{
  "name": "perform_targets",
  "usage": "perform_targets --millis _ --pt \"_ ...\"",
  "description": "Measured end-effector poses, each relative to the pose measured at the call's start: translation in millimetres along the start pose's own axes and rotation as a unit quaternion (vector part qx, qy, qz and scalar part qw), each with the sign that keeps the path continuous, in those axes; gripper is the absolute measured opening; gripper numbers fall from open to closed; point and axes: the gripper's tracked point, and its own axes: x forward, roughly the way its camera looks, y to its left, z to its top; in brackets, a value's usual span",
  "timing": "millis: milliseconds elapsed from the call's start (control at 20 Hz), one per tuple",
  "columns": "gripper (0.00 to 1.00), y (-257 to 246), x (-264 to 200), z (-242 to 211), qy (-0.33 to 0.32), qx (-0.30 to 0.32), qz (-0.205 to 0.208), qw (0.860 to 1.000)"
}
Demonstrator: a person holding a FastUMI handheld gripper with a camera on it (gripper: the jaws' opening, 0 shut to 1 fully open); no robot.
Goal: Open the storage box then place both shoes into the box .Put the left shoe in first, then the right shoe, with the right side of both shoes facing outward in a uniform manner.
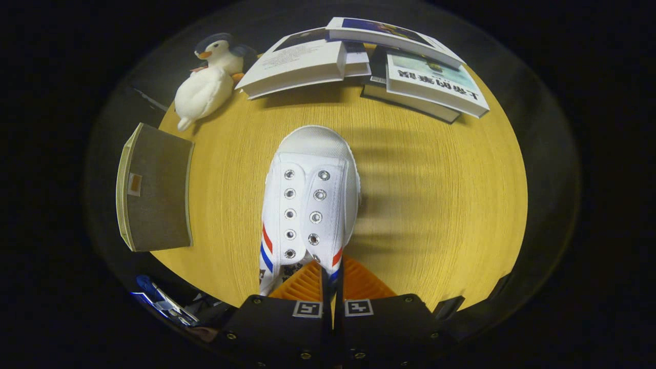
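So the counter [435, 205] is a round wood-grain top with dark booth around it. Upper part of the frame has a pile of books [359, 56], and a grey-topped box [154, 187] sits at the left with a stuffed penguin [207, 82] above it. Dead center, I've got the gripper [330, 279] pinched together on the heel end of the white shoe [310, 195], toe pointing away, probably for carrying it over to the box.

gripper [332, 279] is pointing forward and down over the tabletop, fingers [302, 284] pinching almost all the way together, both squeezing the thin side wall of the white shoe [307, 200] between them
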Motion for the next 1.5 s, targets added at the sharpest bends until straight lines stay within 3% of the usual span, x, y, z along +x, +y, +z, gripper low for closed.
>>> perform_targets --millis 750,1500 --pt "0.02 103.9 -79.7 36.2 -0.048 -0.075 0.042 0.995" --pt "0.02 283.4 -92.6 67.9 -0.053 -0.215 0.092 0.971"
